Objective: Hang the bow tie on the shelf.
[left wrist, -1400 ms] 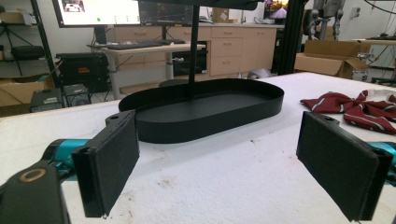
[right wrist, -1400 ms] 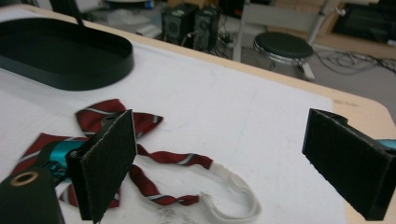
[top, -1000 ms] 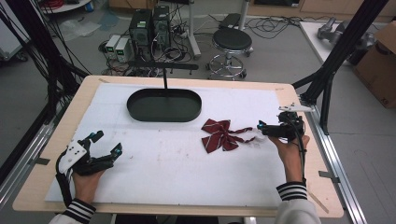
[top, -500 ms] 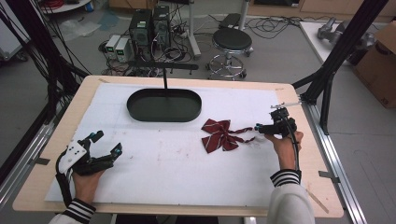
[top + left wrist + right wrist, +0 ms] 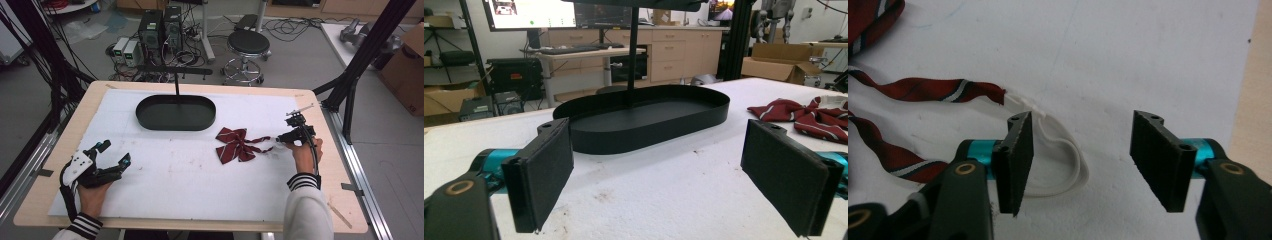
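**Striped bow tie lies right of centre; both grippers spread wide**

The dark red bow tie [image 5: 237, 145] with thin white stripes lies on the white mat [image 5: 190, 170], right of the tabletop's centre, just in front of the black oval tray [image 5: 176, 113]. Two red straps run from it toward the right edge and end in a white elastic loop [image 5: 1068, 165]. In the right gripper view part of that loop is hidden behind one jaw, and the bow itself is cut off at the frame's upper left corner.

The right gripper [image 5: 285, 138] hovers over the loop, jaws wide apart, gripping nothing. The left gripper [image 5: 114, 156] rests near the front left corner, well apart from the bow tie, its jaws also spread wide and empty.

A thin black post [image 5: 176, 86] rises from the tray's far side; its top is cut off in the left gripper view. A monitor [image 5: 531, 14] glows behind, its writing too small to read.

Beyond the far edge stand a round stool [image 5: 248, 42] and computer boxes [image 5: 160, 27] among tangled cables; a cardboard box [image 5: 407, 65] sits at the right.
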`<state>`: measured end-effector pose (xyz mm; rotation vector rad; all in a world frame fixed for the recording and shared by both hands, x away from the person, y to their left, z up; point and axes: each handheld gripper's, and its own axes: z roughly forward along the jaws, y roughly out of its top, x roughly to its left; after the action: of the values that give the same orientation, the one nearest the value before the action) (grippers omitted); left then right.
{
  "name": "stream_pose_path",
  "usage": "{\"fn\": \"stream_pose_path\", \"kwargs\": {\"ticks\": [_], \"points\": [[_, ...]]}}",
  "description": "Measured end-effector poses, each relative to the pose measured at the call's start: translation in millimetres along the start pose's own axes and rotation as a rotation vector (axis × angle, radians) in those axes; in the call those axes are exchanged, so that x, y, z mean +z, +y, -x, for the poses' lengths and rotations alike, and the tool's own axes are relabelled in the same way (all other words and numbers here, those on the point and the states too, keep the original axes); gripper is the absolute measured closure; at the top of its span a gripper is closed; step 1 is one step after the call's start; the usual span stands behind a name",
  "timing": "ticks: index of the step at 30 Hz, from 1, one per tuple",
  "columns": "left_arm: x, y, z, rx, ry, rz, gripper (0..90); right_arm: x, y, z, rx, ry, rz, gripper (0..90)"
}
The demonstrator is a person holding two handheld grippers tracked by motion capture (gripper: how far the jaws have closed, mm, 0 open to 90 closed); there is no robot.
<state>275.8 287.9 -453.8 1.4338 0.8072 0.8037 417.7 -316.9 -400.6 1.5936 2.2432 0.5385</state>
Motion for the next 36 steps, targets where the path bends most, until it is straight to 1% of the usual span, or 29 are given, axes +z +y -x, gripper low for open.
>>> {"fn": "stream_pose_path", "kwargs": {"ticks": [2, 3, 5, 6, 8, 10, 11, 13, 14, 15, 17, 19, 22, 23, 24, 25, 26, 30, 32, 33, 34, 35, 36], "points": [[0.0, 0.0, 0.0, -0.001, 0.001, 0.0, 13.9, 0.6, -0.3, 0.3, 0.002, -0.003, -0.011, 44.9], [0.0, 0.0, 0.0, -0.001, 0.002, 0.0, 13.9, 2.3, -0.6, 1.6, 0.006, -0.011, -0.029, 49.7], [0.1, 0.0, 0.1, -0.001, 0.003, 0.001, 13.9, 3.4, -0.9, 2.5, 0.01, -0.012, -0.034, 49.7], [0.0, 0.0, 0.1, 0.0, 0.003, 0.0, 13.9, 4.1, -1.3, 3.3, 0.014, -0.01, -0.05, 52.1], [0.0, 0.0, 0.1, -0.001, 0.003, 0.0, 13.9, 5.2, -1.7, 4.1, 0.009, -0.011, -0.058, 54.3], [0.0, 0.0, 0.2, 0.0, 0.003, 0.0, 13.9, 5.6, -2.0, 4.6, 0.013, -0.008, -0.064, 55.7], [-0.1, 0.0, 0.2, 0.001, 0.003, 0.0, 13.9, 6.8, -2.6, 4.6, 0.024, 0.006, -0.082, 56.6], [0.0, -0.1, 0.2, 0.0, 0.003, 0.001, 13.9, 7.4, -2.8, 4.8, 0.021, 0.007, -0.085, 58.2], [0.0, 0.0, 0.2, 0.0, 0.003, 0.001, 13.9, 8.3, -2.9, 4.7, 0.027, 0.02, -0.096, 60.5], [0.0, -0.1, 0.3, 0.0, 0.003, 0.001, 13.9, 8.9, -2.9, 5.3, 0.023, 0.023, -0.096, 61.3], [0.0, 0.0, 0.2, 0.0, 0.003, 0.001, 13.9, 9.6, -2.9, 5.1, 0.029, 0.027, -0.099, 61.7], [0.0, -0.1, 0.2, 0.0, 0.003, 0.001, 13.9, 10.8, -3.0, 5.4, 0.046, 0.034, -0.116, 62.7], [-0.1, 0.0, 0.1, -0.001, 0.003, 0.001, 13.9, 10.7, -3.2, 6.4, 0.053, 0.032, -0.116, 64.3], [0.0, 0.0, 0.1, -0.002, 0.003, 0.001, 13.9, 10.7, -3.5, 6.7, 0.064, 0.036, -0.124, 64.7], [0.0, 0.0, 0.1, -0.002, 0.003, 0.001, 13.9, 10.7, -3.5, 6.7, 0.064, 0.036, -0.124, 64.7], [0.0, -0.1, 0.1, -0.001, 0.003, 0.001, 13.9, 12.1, -4.2, 6.6, 0.065, 0.047, -0.131, 61.9], [0.0, -0.1, 0.2, -0.001, 0.003, 0.001, 13.9, 12.1, -4.2, 6.6, 0.065, 0.047, -0.131, 61.9], [0.0, 0.0, 0.1, -0.002, 0.003, 0.001, 13.9, 11.5, -3.7, 6.1, 0.055, 0.057, -0.125, 65.5], [0.0, -0.1, 0.1, -0.001, 0.003, 0.001, 13.9, 12.9, -4.0, 5.9, 0.051, 0.06, -0.136, 66.8], [0.0, -0.1, 0.1, -0.001, 0.003, 0.002, 13.9, 13.4, -3.9, 5.5, 0.056, 0.057, -0.137, 67.6], [0.0, -0.1, 0.1, -0.001, 0.003, 0.001, 13.9, 13.3, -3.4, 5.5, 0.051, 0.056, -0.135, 71.8], [0.0, -0.1, 0.2, -0.001, 0.003, 0.002, 13.9, 13.3, -3.4, 5.5, 0.051, 0.056, -0.135, 71.8], [0.0, -0.1, 0.1, -0.001, 0.003, 0.002, 13.9, 12.4, -2.9, 4.8, 0.055, 0.056, -0.145, 79.2]]}}
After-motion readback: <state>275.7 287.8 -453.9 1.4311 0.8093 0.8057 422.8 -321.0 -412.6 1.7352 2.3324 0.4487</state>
